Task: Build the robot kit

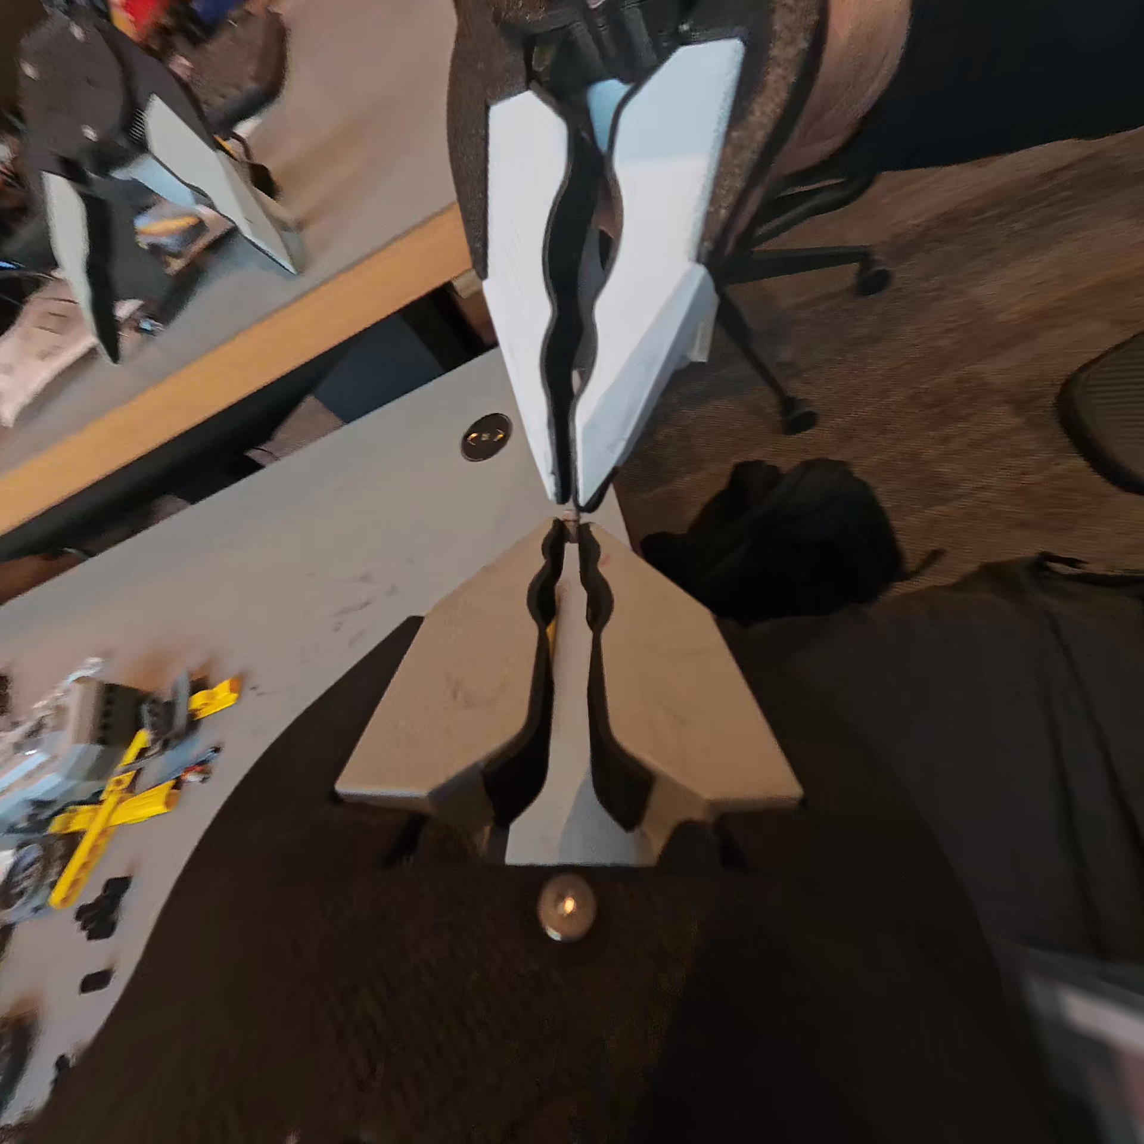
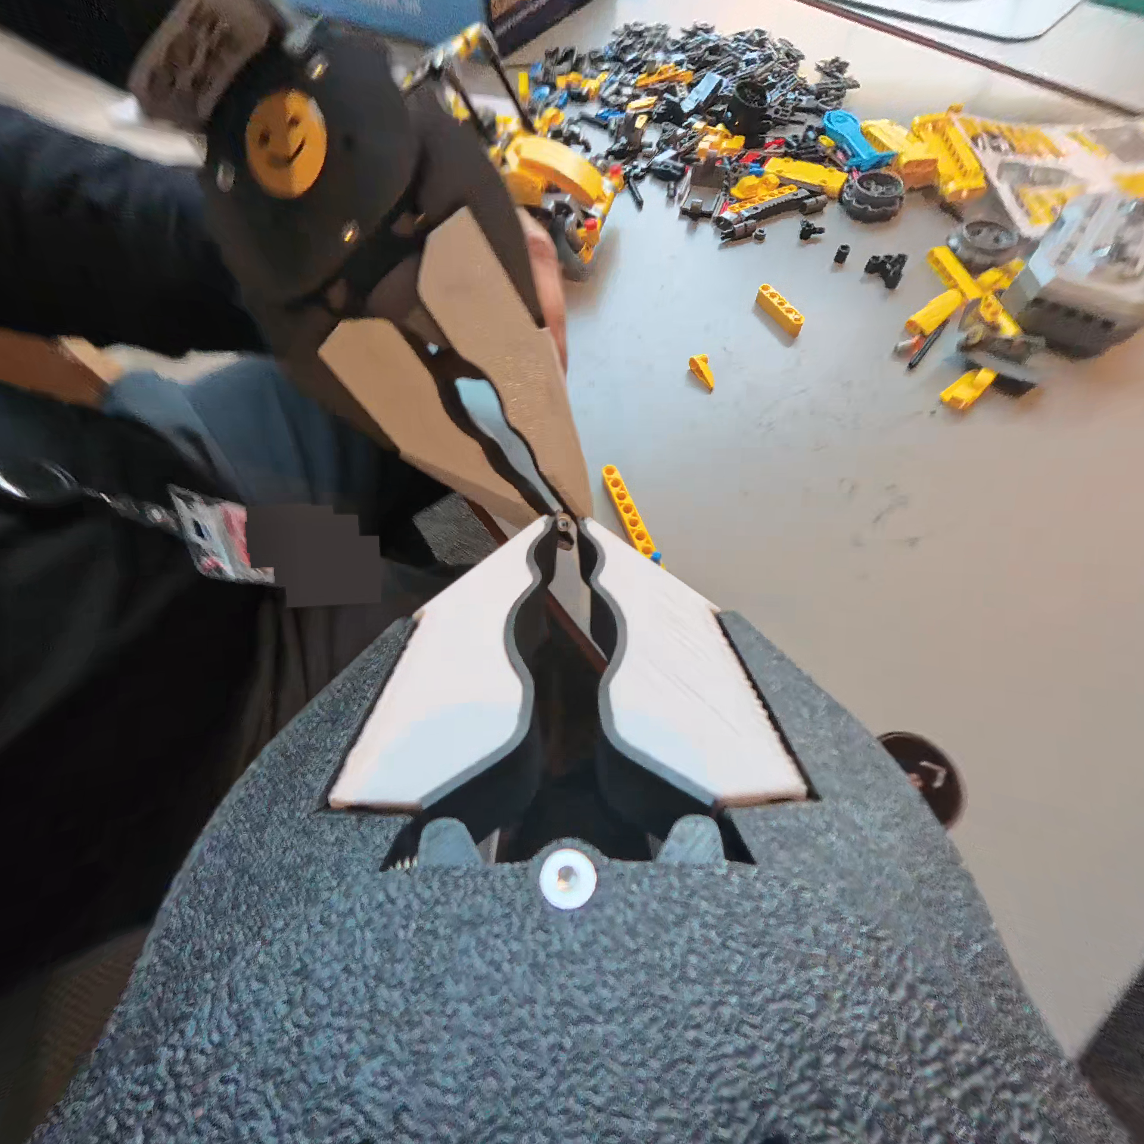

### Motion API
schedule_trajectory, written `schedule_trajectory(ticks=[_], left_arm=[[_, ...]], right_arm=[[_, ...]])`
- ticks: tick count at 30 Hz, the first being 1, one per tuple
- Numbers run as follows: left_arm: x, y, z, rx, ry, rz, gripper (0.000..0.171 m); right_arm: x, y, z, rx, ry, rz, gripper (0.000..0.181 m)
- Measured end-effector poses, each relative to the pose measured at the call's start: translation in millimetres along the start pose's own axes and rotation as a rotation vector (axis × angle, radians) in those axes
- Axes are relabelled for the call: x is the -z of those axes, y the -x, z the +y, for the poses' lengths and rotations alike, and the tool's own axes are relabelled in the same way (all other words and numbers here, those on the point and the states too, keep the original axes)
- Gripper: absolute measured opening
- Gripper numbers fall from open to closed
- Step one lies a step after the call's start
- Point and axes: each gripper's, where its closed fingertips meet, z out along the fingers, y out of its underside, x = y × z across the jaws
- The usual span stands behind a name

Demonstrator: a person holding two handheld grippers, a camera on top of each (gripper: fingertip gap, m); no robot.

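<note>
Small dark peg (image 2: 564, 525) pinched between two tool tips, held above the bench edge.

Left tool (image 1: 571, 527) clenched on one end of the peg; right tool (image 2: 566, 523) clenched on the other end, tip to tip with the left; in the left wrist view the right tool (image 1: 572, 495) comes down from above, its fingers (image 1: 526, 297) nearly touching along their length; both tips hang over the rim of the grey bench (image 2: 805, 588); long yellow beam (image 2: 626, 509) lies on the bench just beside the tips; short yellow beam (image 2: 779, 310) and small yellow wedge (image 2: 701, 371) lie well apart; heap of yellow and black building pieces (image 2: 712, 124) at the far side; black bag (image 1: 780, 532) on the carpet.
</note>
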Motion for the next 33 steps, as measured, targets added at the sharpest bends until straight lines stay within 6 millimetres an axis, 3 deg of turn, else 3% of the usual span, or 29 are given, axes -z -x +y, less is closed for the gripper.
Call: schedule_trajectory(ticks=[4,11,24,33], left_arm=[[0,4,-5,-0.058,-0.033,-0.128,0.0],[0,13,-6,-0.132,-0.021,-0.269,0.001],[0,16,-6,-0.24,0.009,-0.404,0.001],[3,22,-6,-0.253,0.016,-0.467,0.001]], right_arm=[[1,-4,-3,-0.221,-0.07,-0.055,0.011],[0,-4,-6,-0.347,-0.083,-0.081,0.01],[0,-7,-11,-0.432,-0.143,-0.096,0.003],[3,-9,-11,-0.448,-0.154,-0.095,0.01]])
